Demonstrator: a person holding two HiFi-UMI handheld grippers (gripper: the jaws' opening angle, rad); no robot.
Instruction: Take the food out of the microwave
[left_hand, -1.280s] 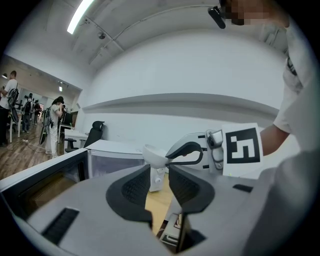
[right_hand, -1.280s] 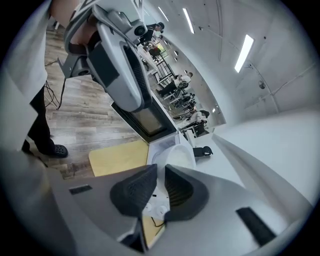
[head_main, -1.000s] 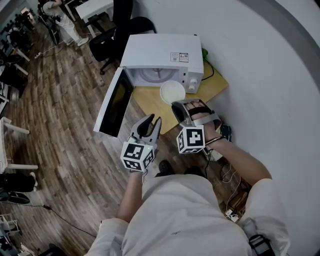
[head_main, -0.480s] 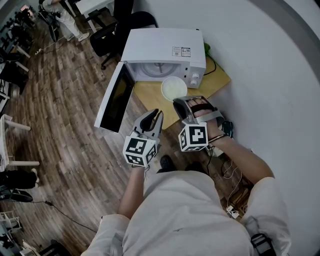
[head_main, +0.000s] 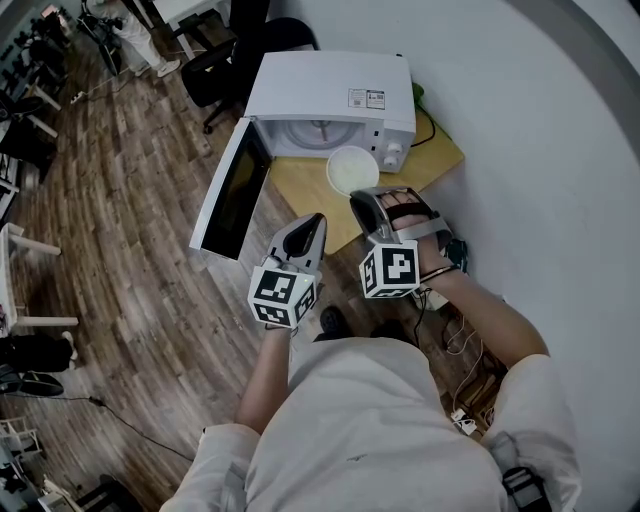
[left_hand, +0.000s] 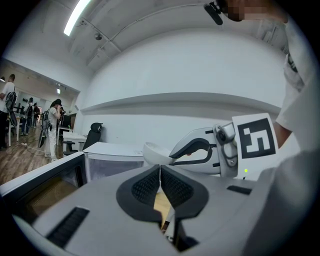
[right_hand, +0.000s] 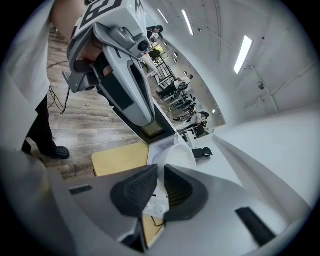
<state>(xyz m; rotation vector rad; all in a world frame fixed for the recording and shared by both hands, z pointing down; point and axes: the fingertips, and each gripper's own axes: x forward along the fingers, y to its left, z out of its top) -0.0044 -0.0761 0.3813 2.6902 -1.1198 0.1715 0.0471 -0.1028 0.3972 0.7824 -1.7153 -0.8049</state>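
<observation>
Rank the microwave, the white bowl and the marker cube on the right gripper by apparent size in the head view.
1. microwave, clearly largest.
2. white bowl and marker cube on the right gripper look about alike. The cube sits nearer the camera, so they are left unranked.

Smooth white bowl (head_main: 352, 170), matt wooden table (head_main: 300, 197)

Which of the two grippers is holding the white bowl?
The right gripper: its jaws pinch the rim of the white bowl, in front of the open microwave. The left gripper has just been closing, with nothing between its jaws.
</observation>
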